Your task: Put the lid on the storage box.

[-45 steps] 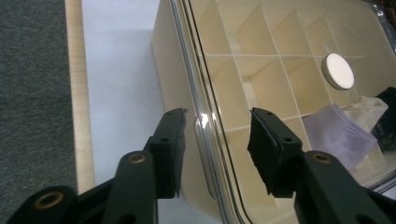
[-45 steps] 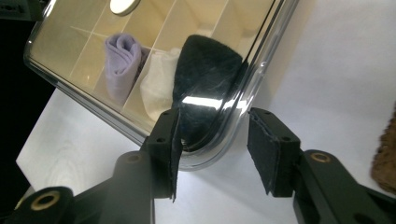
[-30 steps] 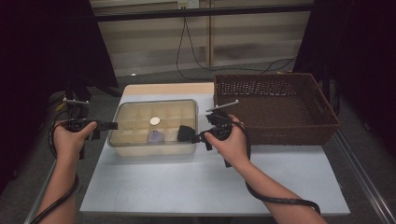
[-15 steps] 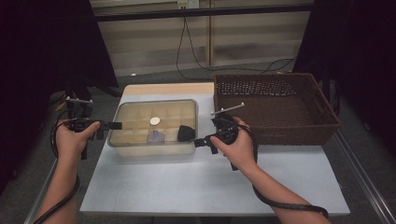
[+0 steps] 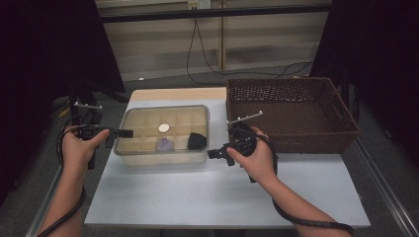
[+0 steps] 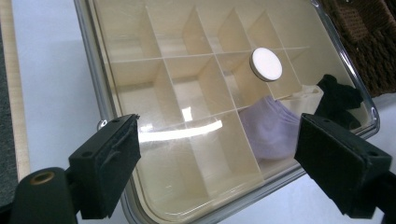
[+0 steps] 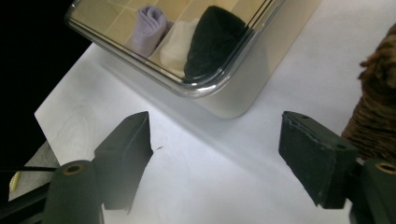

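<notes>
- left gripper (image 6: pixel 217 172) and right gripper (image 7: pixel 215 158) are just opening wide, gripping nothing.
- lidded compartment box (image 5: pixel 148 154) is looking rigid, slick, light; gripping its short end rims seems safest.

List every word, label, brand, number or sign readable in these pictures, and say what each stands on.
None can be read. The clear lidded box with its round white knob, the wicker basket, the white table, the rolled cloths, lilac and black, and both grippers, left and right, carry no print. The wall socket is too small to tell.
</notes>
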{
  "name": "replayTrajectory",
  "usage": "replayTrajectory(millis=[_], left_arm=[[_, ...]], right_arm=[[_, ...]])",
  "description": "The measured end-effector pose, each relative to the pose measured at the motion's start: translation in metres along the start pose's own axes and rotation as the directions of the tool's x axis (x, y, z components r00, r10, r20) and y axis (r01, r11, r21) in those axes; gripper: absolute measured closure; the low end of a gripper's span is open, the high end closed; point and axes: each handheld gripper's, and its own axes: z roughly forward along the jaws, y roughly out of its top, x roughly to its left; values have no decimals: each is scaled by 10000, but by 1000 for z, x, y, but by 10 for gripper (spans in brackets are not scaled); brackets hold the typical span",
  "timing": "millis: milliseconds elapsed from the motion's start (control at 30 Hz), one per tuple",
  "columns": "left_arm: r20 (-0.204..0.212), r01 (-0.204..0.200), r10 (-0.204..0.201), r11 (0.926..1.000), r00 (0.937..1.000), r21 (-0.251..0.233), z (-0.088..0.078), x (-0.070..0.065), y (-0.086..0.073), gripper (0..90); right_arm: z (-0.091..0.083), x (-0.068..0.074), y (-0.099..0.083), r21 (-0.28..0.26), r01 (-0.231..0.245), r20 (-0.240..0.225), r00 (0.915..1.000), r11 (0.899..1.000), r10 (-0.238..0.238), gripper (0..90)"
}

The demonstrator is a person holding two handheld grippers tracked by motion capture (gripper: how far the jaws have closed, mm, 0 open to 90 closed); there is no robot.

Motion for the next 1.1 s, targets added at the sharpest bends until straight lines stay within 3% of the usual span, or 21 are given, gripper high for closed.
replayTrajectory(millis=[400, 1100], left_arm=[[187, 6, -4, 10000, 9998, -95, -5, -5, -6, 108], [633, -401, 397, 9992, 9972, 57, -1, -25, -7, 100]], right_arm=[[-6, 3, -3, 78, 562, -214, 9982, 9984, -560, 211], [-24, -11, -22, -94, 659, -286, 9974, 9978, -661, 178]])
